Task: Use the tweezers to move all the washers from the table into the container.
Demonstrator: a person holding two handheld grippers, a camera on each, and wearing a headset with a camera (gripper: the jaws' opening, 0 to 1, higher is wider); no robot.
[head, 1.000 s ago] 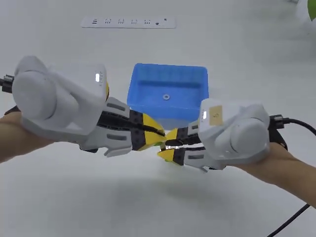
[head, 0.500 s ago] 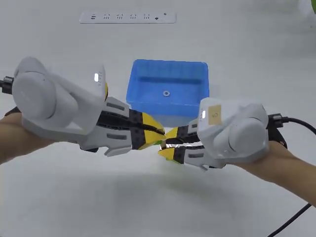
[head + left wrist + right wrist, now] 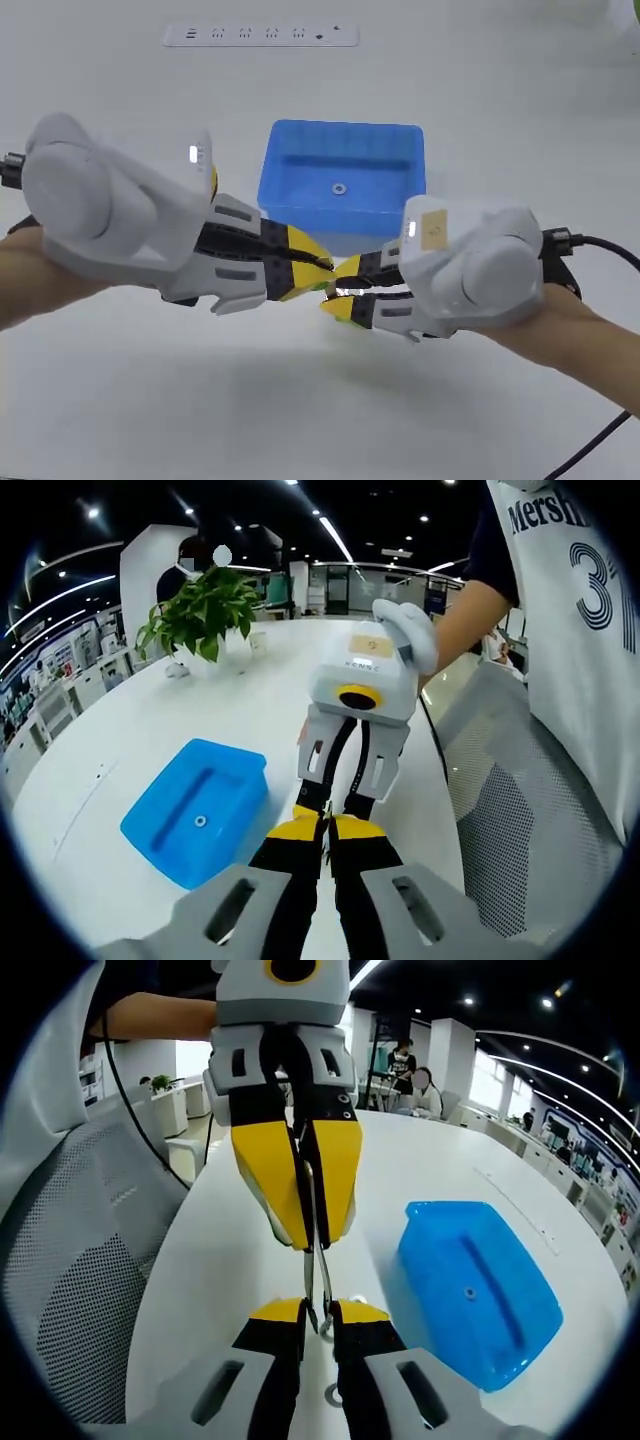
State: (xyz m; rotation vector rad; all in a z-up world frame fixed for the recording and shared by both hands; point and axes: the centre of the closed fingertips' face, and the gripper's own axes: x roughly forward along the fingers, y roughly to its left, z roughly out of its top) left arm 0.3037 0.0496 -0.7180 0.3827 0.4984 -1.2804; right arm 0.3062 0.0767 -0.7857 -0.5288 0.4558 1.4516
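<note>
Holding the near left of the table [image 3: 120,400], the left gripper [image 3: 318,268] pointed in toward the middle. Its yellow-tipped jaws were pressed together on the upper part of the tweezers [image 3: 311,1200]. In the right gripper view the thin steel arms ran from between those jaws straight down into the right gripper's own.

Just beyond both sets of jaw tips sat the blue container [image 3: 290,195], open side up. One washer [image 3: 339,188] lay on its floor near the centre. From the left gripper's camera the container lay ahead and to the left of its jaws; from the right gripper's camera, ahead and to the right.

The right gripper [image 3: 338,292] came in from the right, tip to tip with the left one and touching or nearly so. Its jaws were drawn close and pinching the lower end of the tweezers. A second washer [image 3: 333,1394], or what looked like one, lay on the table below the right gripper's jaws. A power strip [image 3: 260,35] lay well beyond the container.
</note>
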